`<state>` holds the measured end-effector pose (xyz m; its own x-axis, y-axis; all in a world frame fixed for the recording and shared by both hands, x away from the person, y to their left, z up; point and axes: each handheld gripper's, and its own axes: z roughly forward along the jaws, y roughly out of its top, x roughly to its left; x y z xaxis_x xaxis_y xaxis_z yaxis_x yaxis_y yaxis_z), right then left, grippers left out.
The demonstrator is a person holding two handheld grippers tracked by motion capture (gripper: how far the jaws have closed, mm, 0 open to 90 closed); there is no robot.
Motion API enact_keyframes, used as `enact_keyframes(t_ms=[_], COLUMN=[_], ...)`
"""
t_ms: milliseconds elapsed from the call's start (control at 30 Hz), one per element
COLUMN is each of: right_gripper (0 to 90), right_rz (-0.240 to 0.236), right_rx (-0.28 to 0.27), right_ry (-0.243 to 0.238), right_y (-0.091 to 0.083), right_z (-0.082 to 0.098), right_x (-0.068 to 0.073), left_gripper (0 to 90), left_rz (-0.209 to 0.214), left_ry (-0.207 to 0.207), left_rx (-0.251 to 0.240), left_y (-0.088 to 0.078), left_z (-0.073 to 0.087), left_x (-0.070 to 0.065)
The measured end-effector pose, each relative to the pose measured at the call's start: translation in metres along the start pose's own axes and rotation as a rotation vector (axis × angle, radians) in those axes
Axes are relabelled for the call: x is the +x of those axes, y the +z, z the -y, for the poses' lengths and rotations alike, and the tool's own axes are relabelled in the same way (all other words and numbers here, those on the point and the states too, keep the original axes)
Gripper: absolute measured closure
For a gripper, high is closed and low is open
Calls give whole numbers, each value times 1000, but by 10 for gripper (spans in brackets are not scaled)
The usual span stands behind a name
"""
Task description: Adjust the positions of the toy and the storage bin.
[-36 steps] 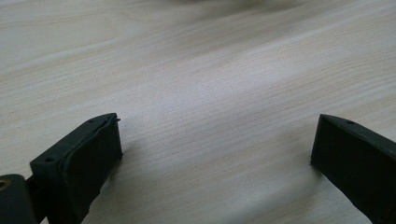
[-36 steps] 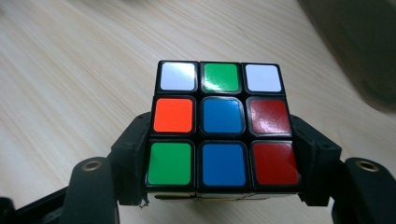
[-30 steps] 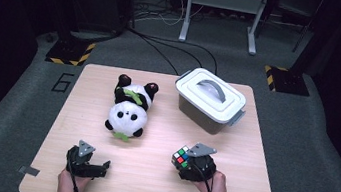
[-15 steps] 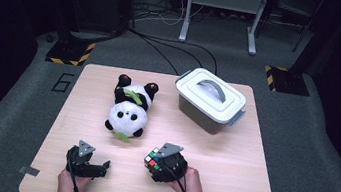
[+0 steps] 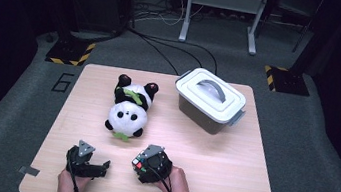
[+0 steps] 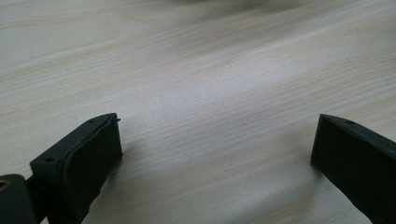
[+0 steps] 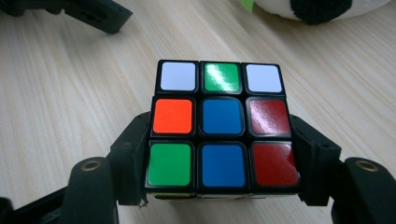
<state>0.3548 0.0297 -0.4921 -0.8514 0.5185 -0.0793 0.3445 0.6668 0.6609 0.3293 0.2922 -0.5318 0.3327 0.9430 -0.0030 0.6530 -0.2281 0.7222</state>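
A Rubik's cube (image 7: 222, 126) sits between the jaws of my right gripper (image 7: 219, 156), pressed on both sides; its upper face shows blue, red, green, orange and white tiles. In the high view the cube (image 5: 137, 162) and right gripper (image 5: 142, 165) hover low over the table's front middle, just below the panda plush (image 5: 128, 113). My left gripper (image 5: 102, 167) rests near the front left, pointing right toward the cube, a short gap away. Its jaws stand wide apart over bare wood in the left gripper view (image 6: 215, 140), with nothing between them.
A white lidded box with a grey handle (image 5: 210, 101) stands at the back right of the wooden table (image 5: 238, 171). The panda lies on its back in the middle, a green leaf (image 5: 121, 136) at its near end. Dark floor and cables surround the table.
My right gripper has carried the cube leftward and slightly down, from the front right to the front middle, close to the left gripper. The left gripper has stayed put.
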Motion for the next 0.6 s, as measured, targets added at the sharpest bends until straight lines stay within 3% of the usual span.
enact_keyframes(t_ms=[67, 200, 233, 300, 367, 467, 600], right_gripper=[334, 313, 186, 157, 133, 81, 53], right_rz=[-9, -5, -10, -13, -20, -13, 44], right_rx=[-14, -25, -37, -47, -71, -102, -123], right_ry=[25, 20, 21, 29, 26, 63, 139], right_y=[1, 2, -1, -3, -11, -33, -57], right_z=[1, 1, 2, 2, 2, 9, 31], right_x=[1, 1, 0, 0, -3, -10, -29], left_gripper=[16, 16, 16, 16, 15, 15, 14], left_rz=[0, 0, 0, 0, 0, -2, -2], left_ry=[0, 0, 0, 0, 0, -2, -1], left_rx=[0, 0, 0, 0, 0, 1, 2], left_y=[0, 0, 0, 0, 0, 0, 0], left_z=[0, 0, 0, 0, 0, 0, 0], left_x=[0, 0, 0, 0, 0, 0, 0])
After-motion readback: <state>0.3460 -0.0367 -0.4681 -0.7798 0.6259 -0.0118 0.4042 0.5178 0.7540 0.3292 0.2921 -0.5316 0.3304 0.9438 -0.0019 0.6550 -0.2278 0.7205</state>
